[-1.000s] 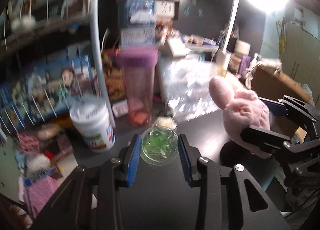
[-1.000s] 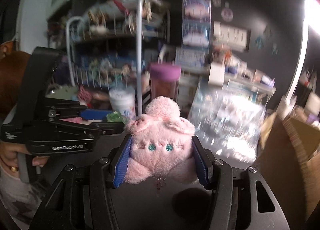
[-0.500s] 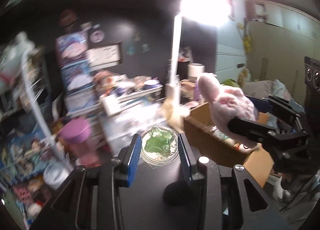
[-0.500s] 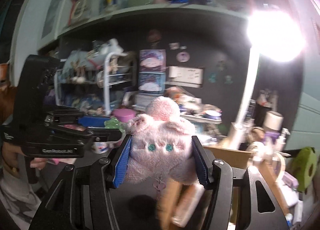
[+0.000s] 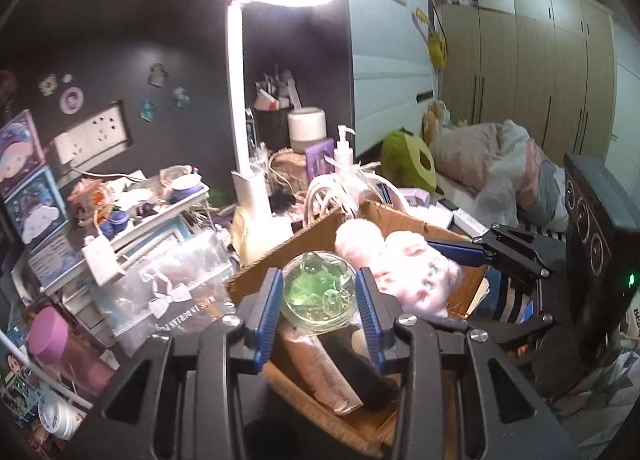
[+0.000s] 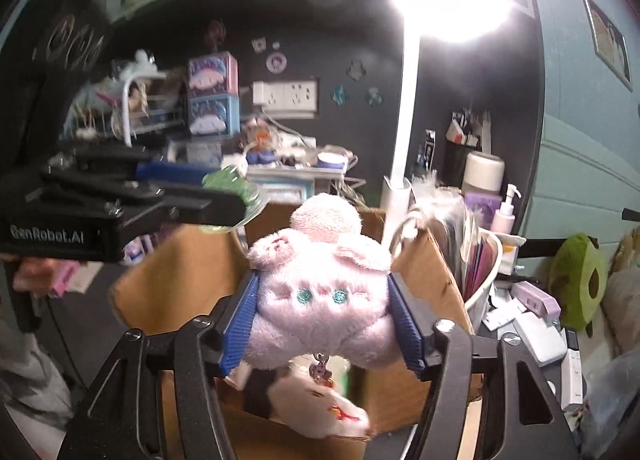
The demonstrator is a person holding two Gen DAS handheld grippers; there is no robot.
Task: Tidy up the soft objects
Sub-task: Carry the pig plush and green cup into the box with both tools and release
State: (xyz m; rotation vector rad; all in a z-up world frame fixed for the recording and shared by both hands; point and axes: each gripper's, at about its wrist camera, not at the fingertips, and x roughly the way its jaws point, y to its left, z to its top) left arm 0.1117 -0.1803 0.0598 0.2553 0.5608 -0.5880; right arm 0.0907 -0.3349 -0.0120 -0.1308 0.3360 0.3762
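- Fingers of the right gripper [image 6: 322, 312] pinch the pink bunny toy [image 6: 320, 300] from both sides, right above the cardboard box [image 6: 436, 280].
- Fingers of the left gripper [image 5: 319, 296] pinch a round clear tub of green slime [image 5: 319, 288], and it too hangs over the box.
- Inside the box, under the bunny, lies a white plush toy [image 6: 320, 404] with red marks. Under the slime tub lie a pink tube [image 5: 320, 368] and a dark thing I cannot name.
- Around the box the desk is crowded: a white lamp post [image 6: 404, 107] stands behind it, and a white cup of papers [image 6: 486, 272] sits just beside its right wall.
- I think the job now is to drop both things in the box. To do it well, bring each one low inside the walls first, then spread the fingers slowly.
- Let the bunny land on the soft white toy. Keep the slime tub flat so it does not tip or roll out.
- Watch that the two grippers do not bump, since they are close.
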